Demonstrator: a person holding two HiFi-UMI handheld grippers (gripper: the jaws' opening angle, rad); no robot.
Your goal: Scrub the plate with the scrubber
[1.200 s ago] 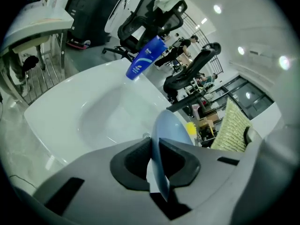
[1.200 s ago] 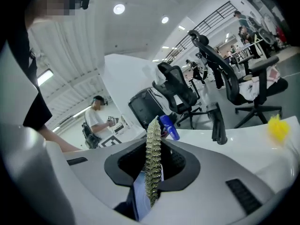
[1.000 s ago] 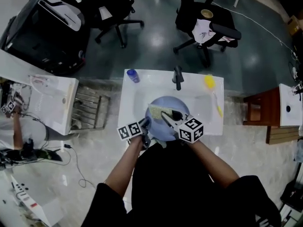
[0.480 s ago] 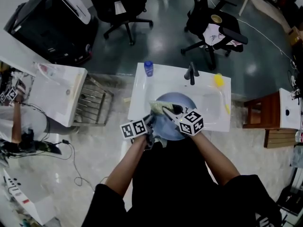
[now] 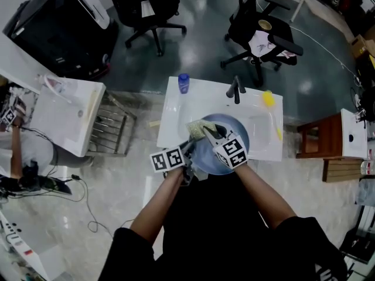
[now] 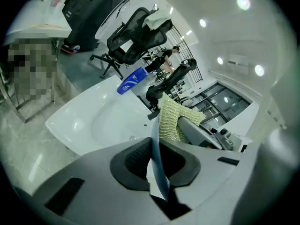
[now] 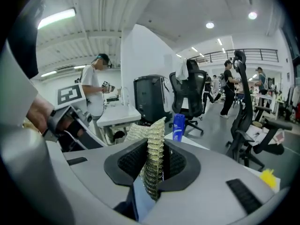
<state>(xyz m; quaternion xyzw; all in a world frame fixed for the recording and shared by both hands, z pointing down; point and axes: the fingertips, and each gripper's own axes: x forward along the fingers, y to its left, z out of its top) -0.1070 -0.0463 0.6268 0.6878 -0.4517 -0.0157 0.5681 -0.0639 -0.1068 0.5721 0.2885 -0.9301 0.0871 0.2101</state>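
Plate (image 5: 206, 156): the blue one, over the sink, with its near-left rim stuck in the left claw. In the left gripper view it runs edge-on (image 6: 157, 165) straight out from between the jaws. Can't tell if its far side touches the basin.
Left claw (image 5: 188, 151): pinched onto the plate's rim, one pad pressing on each face, nothing else in there.
Scrubber (image 5: 198, 127): yellow-green knitted pad, sitting in the right claw and lying against the plate's face at its far-left part. Seen from the left claw it's just past the tips, touching the plate's right-hand side (image 6: 172, 121).
Right claw (image 5: 210, 133): clamped on the scrubber. In the right gripper view the scrubber (image 7: 152, 165) is squashed thin between the two pads and pokes out above them.
Claws vs each other: tips close together, the right claw's tips just beyond and to the right of the left one's. Their marker cubes sit side by side at the plate's near rim.
Sink (image 5: 176, 107): white, right under both claws.
Faucet (image 5: 235, 89): black, out beyond the right claw's tips at the sink's far edge.
Blue bottle (image 5: 184, 83): far-left corner of the sink, ahead of the left claw and well apart from it.
Yellow thing (image 5: 268, 98): on the sink's far-right part, off to the right of the right claw. Honestly can't tell what it is.
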